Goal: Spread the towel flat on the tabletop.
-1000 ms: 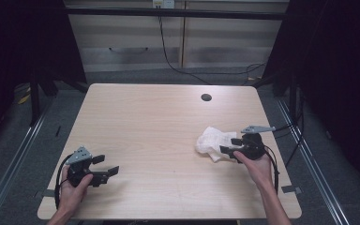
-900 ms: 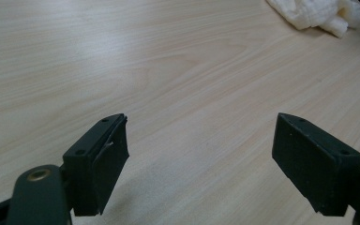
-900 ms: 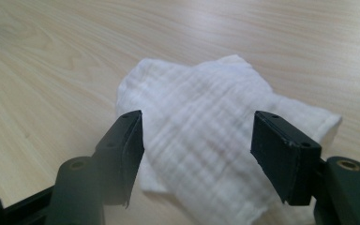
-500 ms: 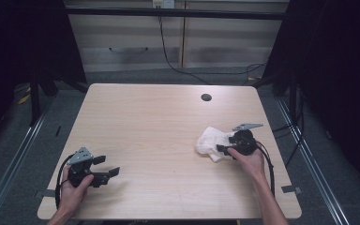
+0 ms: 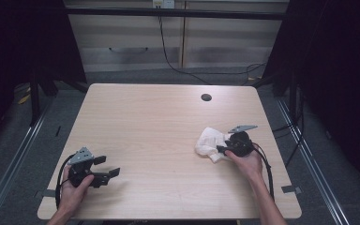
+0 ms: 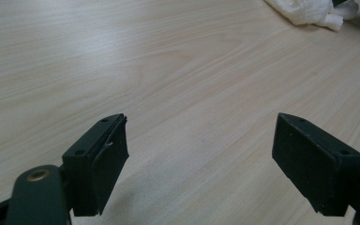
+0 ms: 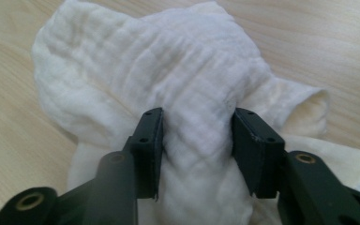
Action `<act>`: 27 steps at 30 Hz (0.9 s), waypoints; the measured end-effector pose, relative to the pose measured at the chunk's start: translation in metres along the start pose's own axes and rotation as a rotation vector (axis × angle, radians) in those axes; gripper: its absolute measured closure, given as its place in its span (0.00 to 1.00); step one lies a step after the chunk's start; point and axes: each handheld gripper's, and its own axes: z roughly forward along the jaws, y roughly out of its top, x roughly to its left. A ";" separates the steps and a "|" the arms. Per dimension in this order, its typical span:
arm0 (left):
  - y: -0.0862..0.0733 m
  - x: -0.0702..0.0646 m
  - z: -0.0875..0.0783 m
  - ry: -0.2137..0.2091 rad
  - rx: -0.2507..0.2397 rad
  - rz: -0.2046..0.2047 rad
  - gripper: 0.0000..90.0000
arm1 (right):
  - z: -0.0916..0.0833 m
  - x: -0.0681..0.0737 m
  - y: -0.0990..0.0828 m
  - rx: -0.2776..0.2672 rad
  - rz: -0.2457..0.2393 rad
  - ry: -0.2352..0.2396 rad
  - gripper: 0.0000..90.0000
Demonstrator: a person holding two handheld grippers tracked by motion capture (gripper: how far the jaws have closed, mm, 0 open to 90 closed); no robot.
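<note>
A crumpled white cloth (image 5: pixel 209 143) lies on the right part of the wooden table (image 5: pixel 159 122). My right gripper (image 5: pixel 221 149) sits at the cloth's right edge, held by a hand. In the right gripper view a thick fold of the cloth (image 7: pixel 168 84) fills the gap of the right gripper (image 7: pixel 197 140). Its jaws have just been closing, and both pads press into the fold. My left gripper (image 5: pixel 108 166) rests near the table's front left corner. In the left gripper view, the left gripper (image 6: pixel 197 154) is open over bare wood, with the cloth (image 6: pixel 309 11) far off.
A round dark cable hole (image 5: pixel 206 97) sits near the table's far edge. Cables (image 5: pixel 262 164) trail from the right gripper off the table's right side. Cabinets (image 5: pixel 136 42) stand behind the table, with dark floor on either side.
My right gripper has shifted slightly left and down onto the cloth, and its jaws have narrowed around a fold. The left gripper has stayed put.
</note>
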 end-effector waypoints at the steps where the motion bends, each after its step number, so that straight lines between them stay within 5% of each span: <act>1: 0.000 0.000 0.000 0.000 0.002 0.001 0.20 | 0.000 0.002 0.000 -0.001 0.000 0.010 0.67; 10: 0.000 0.000 0.001 -0.002 0.002 -0.001 0.20 | 0.006 0.018 0.003 -0.015 -0.018 0.081 0.77; 27: 0.001 0.000 0.002 0.003 0.010 0.006 0.21 | 0.025 0.082 0.016 -0.014 -0.130 0.224 0.78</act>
